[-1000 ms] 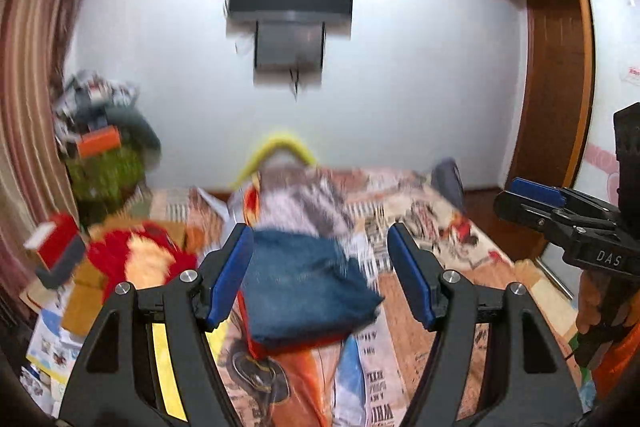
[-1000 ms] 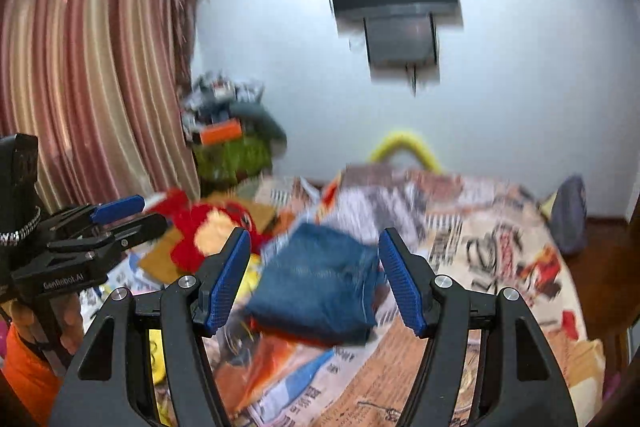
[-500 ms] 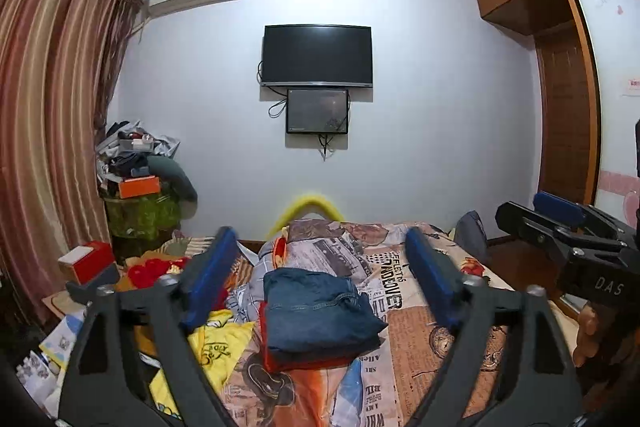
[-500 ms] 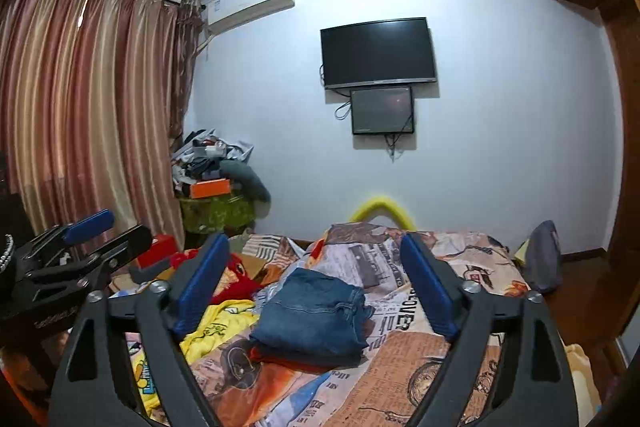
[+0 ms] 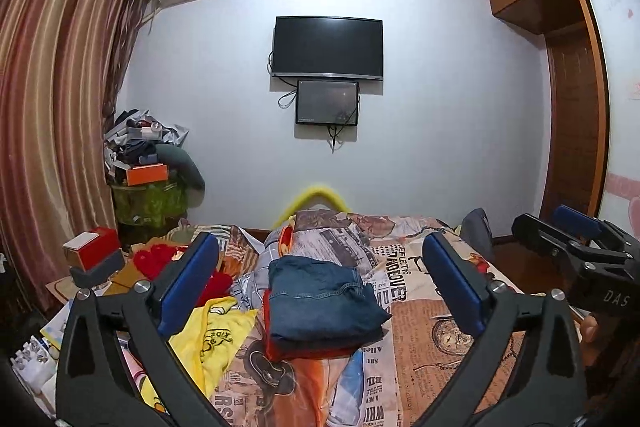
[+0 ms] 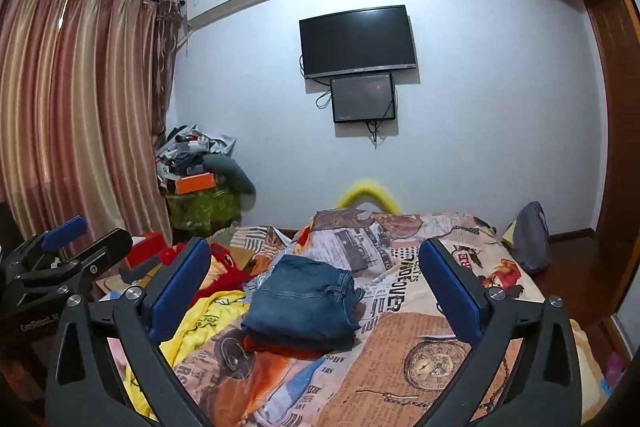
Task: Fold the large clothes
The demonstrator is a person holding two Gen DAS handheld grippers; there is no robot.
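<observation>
- Lying on the bed [image 5: 440, 331] is a folded pair of blue jeans [image 5: 320, 299], stacked on a folded red garment [image 5: 304, 349] whose edge peeks out at the jeans' 6 o'clock side.
- The left gripper [image 5: 320, 291] has just been opening its jaws; they now stand wide apart, empty, with the jeans seen beyond the gap and touched by neither blue pad.
- The right gripper [image 6: 316, 293] has likewise just been spreading its jaws; they stand fully apart, nothing between the pads, the jeans lying farther off on the bedspread.
- In the left wrist view the right gripper shows at 3 o'clock, with part of a hand [image 5: 596, 327] below it; in the right wrist view the left gripper shows at 9 o'clock.
- A yellow printed shirt [image 5: 216, 331] lies crumpled at the jeans' 8 o'clock, just beside the stack.
- A red plush heap [image 6: 228, 269] sits at the jeans' 10 o'clock in the right wrist view.
- On the far wall at 12 o'clock hangs a dark television [image 5: 327, 47] with a smaller screen [image 5: 327, 103] just under it.
- Striped curtains [image 6: 76, 115] hang at 9 o'clock.
</observation>
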